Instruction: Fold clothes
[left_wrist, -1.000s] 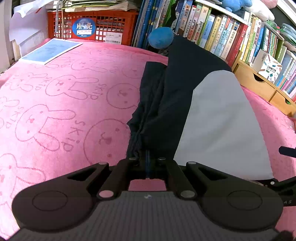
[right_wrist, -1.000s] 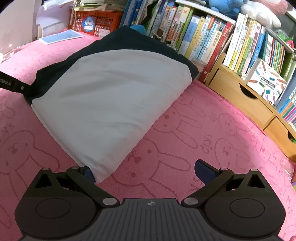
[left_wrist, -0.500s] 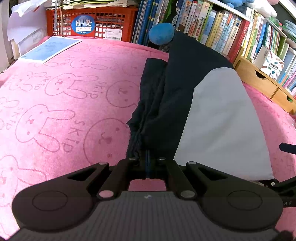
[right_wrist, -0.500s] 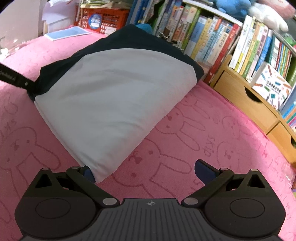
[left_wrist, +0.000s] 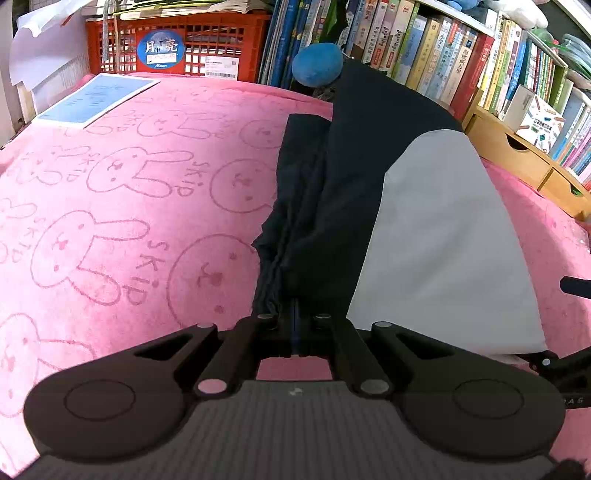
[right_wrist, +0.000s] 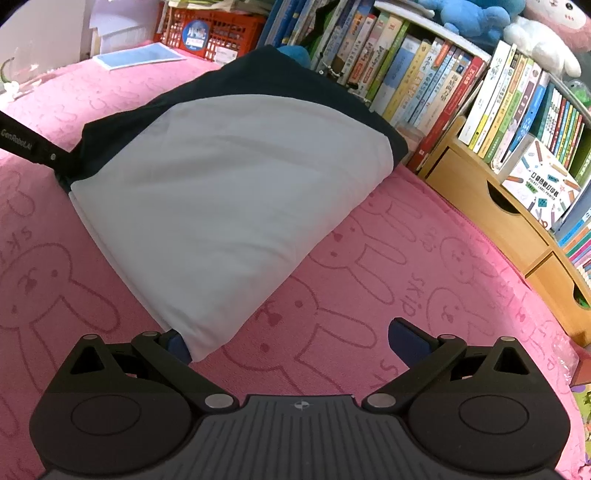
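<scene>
A navy and light-grey garment (left_wrist: 436, 229) lies partly folded on the pink bunny-print blanket (left_wrist: 110, 221). My left gripper (left_wrist: 294, 317) is shut on the garment's dark near edge, where the cloth bunches into pleats. In the right wrist view the grey panel (right_wrist: 229, 206) spreads ahead, its near corner resting against my left fingertip (right_wrist: 176, 341). My right gripper (right_wrist: 288, 341) is open, with only blanket between its fingers. The left gripper's black arm (right_wrist: 26, 146) shows at the garment's far left corner.
A bookshelf full of books (right_wrist: 443, 81) and wooden drawers (right_wrist: 498, 221) line the right side. A red crate (left_wrist: 177, 44) and a blue sheet (left_wrist: 96, 98) sit at the back left. A blue plush (left_wrist: 317, 62) lies behind the garment.
Both views have shifted slightly, with the garment a little nearer in the right wrist view. The left grip stays the same and the right gripper stays open.
</scene>
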